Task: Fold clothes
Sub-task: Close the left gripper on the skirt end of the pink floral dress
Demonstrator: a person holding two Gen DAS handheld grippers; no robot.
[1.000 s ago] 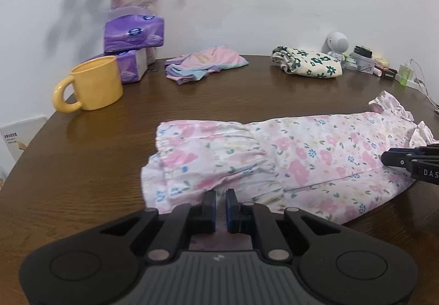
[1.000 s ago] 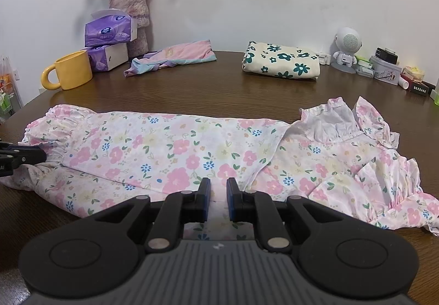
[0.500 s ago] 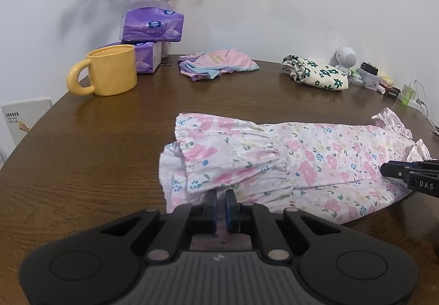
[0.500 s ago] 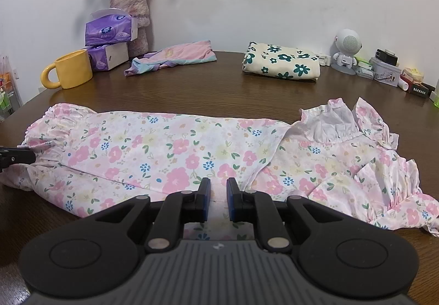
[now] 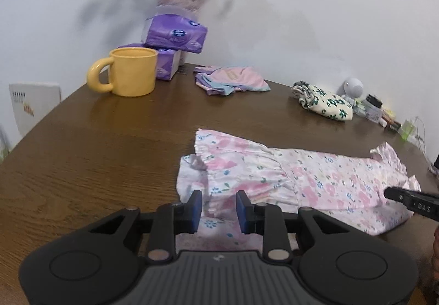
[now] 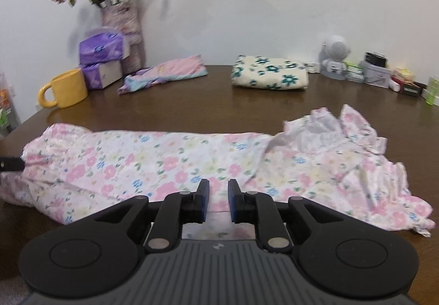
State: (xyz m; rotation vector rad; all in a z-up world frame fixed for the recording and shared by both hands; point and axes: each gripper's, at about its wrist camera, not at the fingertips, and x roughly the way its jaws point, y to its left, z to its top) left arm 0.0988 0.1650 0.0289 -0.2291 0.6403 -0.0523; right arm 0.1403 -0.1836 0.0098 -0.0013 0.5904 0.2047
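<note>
Left wrist view: left tongs just opened, spread, dress hem between jaws but not pinched. Dress flat on counter, folded lengthwise, hem left, ruffled top right. Right tongs at near edge mid-dress, narrow gap over cloth; grip uncertain. Next, my read: re-grab hem through both layers, carry toward top, keep edges aligned. Count: 1 dress, 2 other garments far side, 1 mug, 2 tissue packs, 1 vase.

A plain white wall rises behind the far edge of a dark brown wooden table, with soft shadows cast on it.
</note>
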